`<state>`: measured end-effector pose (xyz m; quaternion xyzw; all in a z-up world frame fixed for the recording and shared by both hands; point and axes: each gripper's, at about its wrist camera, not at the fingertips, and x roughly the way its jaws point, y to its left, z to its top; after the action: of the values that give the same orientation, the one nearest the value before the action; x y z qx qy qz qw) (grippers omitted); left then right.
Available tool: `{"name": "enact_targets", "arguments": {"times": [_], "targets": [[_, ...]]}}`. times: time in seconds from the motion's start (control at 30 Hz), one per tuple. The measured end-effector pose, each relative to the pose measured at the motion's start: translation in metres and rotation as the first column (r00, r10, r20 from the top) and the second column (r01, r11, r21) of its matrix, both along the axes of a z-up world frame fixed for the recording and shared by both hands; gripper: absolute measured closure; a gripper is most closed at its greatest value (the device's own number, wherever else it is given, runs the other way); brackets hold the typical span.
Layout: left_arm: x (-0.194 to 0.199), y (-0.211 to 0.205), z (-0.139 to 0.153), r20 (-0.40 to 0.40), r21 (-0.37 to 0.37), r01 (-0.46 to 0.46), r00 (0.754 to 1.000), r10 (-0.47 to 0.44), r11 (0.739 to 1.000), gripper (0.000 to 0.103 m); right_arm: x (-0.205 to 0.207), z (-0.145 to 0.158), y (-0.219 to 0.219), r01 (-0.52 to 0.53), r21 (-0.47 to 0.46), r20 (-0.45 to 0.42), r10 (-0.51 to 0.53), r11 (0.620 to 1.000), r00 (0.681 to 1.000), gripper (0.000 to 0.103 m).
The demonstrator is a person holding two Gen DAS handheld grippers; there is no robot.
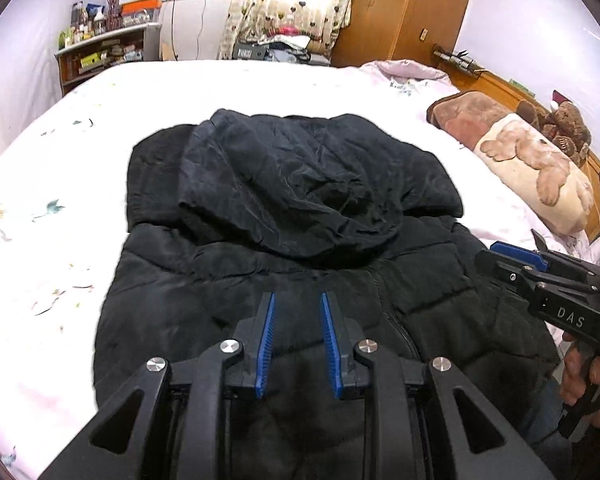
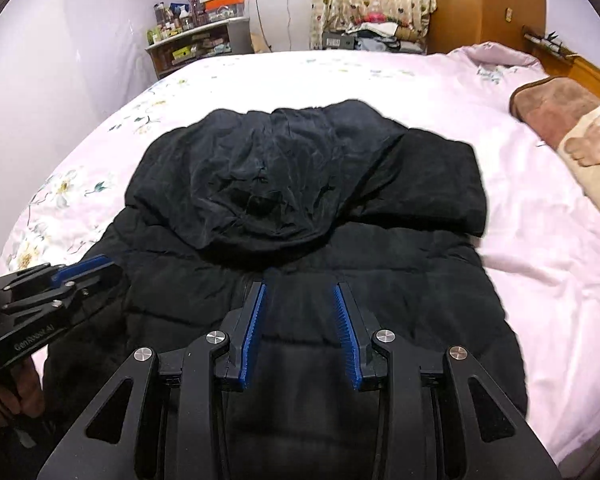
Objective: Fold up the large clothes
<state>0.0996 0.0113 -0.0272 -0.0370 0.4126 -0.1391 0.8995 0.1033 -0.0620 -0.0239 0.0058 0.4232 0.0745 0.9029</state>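
A black hooded puffer jacket lies on the bed, its hood spread flat on the far side and its zip running toward me. My left gripper hovers over the near middle of the jacket; it is open, with a narrow gap between its blue pads and nothing in it. My right gripper hangs over the same jacket, open a little wider and holding nothing. Each gripper shows in the other's view: the right gripper at the jacket's right edge, the left gripper at its left edge.
The bed sheet is pale pink with flower prints. A bear-print pillow, a brown blanket and a teddy bear lie along the wooden headboard at right. A cluttered shelf and a wardrobe stand beyond the bed.
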Motion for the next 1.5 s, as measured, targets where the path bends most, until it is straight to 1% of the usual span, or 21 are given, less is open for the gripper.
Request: {"name": "enact_targets", "arguments": {"times": [0.23, 0.37, 0.53, 0.63, 0.7, 0.83, 0.9, 1.1, 1.33, 1.5], "targets": [[-0.041, 0.015, 0.017, 0.028, -0.003, -0.022, 0.999, 0.023, 1.0, 0.078, -0.042, 0.017, 0.0, 0.007, -0.018, 0.042, -0.006, 1.0, 0.999, 0.068], [-0.062, 0.023, 0.021, 0.037, 0.004, -0.033, 0.999, 0.032, 0.999, 0.073, -0.065, 0.022, -0.004, 0.013, -0.015, 0.053, -0.012, 1.0, 0.999, 0.068], [-0.082, 0.032, 0.023, 0.04, 0.011, -0.055, 0.998, 0.055, 0.998, 0.07, -0.085, 0.021, -0.01, 0.023, -0.011, 0.053, -0.022, 1.0, 0.998, 0.067], [-0.091, 0.038, 0.023, 0.042, 0.017, -0.068, 0.997, 0.067, 0.998, 0.064, -0.095, 0.019, -0.017, 0.033, -0.007, 0.051, -0.033, 0.999, 0.998, 0.067], [-0.096, 0.042, 0.021, 0.041, 0.024, -0.077, 0.996, 0.076, 0.997, 0.062, -0.101, 0.017, -0.023, 0.044, -0.004, 0.051, -0.044, 0.999, 0.998, 0.062], [-0.099, 0.049, 0.016, 0.029, 0.024, -0.099, 0.995, 0.098, 0.995, 0.061, -0.108, 0.009, -0.036, 0.071, 0.001, 0.036, -0.071, 0.997, 0.997, 0.061], [-0.1, 0.052, 0.013, 0.025, 0.029, -0.108, 0.994, 0.108, 0.994, 0.058, -0.109, 0.006, -0.043, 0.087, 0.006, 0.032, -0.087, 0.996, 0.996, 0.061], [-0.095, 0.063, 0.001, 0.011, 0.051, -0.136, 0.991, 0.135, 0.989, 0.054, -0.108, -0.002, -0.066, 0.151, -0.003, 0.011, -0.151, 0.989, 0.989, 0.061], [-0.087, 0.084, -0.02, -0.039, 0.073, -0.183, 0.982, 0.186, 0.98, 0.053, -0.105, -0.009, -0.087, 0.191, -0.031, -0.005, -0.191, 0.981, 0.982, 0.06], [-0.083, 0.097, -0.034, -0.072, 0.081, -0.21, 0.974, 0.216, 0.974, 0.049, -0.1, -0.02, -0.103, 0.217, -0.037, -0.034, -0.218, 0.976, 0.975, 0.059]]}}
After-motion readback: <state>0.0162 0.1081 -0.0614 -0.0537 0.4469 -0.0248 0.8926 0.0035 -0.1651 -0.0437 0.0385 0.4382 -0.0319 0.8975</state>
